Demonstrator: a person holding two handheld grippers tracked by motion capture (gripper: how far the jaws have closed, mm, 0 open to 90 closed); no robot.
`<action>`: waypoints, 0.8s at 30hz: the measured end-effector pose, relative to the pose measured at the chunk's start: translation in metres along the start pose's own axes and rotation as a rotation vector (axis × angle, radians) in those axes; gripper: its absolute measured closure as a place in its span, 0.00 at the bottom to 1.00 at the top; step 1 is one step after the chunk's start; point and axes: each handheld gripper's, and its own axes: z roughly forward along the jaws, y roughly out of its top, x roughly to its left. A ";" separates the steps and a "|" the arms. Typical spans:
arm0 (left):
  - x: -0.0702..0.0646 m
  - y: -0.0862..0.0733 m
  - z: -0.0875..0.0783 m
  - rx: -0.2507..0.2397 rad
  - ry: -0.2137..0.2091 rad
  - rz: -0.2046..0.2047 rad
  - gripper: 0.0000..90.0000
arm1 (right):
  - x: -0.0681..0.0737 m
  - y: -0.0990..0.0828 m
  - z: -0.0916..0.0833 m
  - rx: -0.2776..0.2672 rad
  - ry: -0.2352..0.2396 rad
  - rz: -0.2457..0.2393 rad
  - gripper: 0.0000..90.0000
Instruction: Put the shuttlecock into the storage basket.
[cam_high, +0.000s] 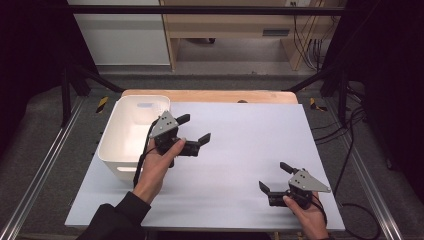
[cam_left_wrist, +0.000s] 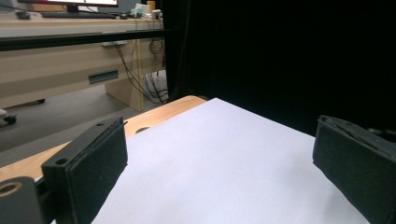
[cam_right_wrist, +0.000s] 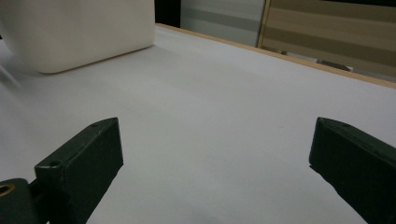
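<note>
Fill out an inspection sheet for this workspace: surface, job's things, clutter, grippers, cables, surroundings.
Surface: pale sheet over a wooden table, bare in the middle.
Job's things: white bin at the sheet's left edge, upright; contents cannot be told.
Clutter: nothing seen.
Grippers: left gripper open beside the bin, holding nothing; right gripper open near the sheet's right front, holding nothing.
Cables: black leads on the floor right of the table.
Surroundings: metal frame rails, wooden desk behind.

High view looks down; both tool views skim low across the shared white sheet (cam_high: 240, 150) (close up).
</note>
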 end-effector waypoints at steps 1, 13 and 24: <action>-0.002 -0.002 0.001 -0.001 -0.006 -0.005 0.03 | 0.000 0.000 0.000 0.002 -0.001 -0.002 0.03; -0.026 -0.034 0.004 0.028 -0.049 0.001 0.03 | 0.000 0.000 0.000 0.004 -0.001 -0.011 0.03; -0.042 -0.057 -0.002 0.058 -0.066 0.022 0.03 | 0.002 0.000 0.001 0.006 0.001 -0.015 0.03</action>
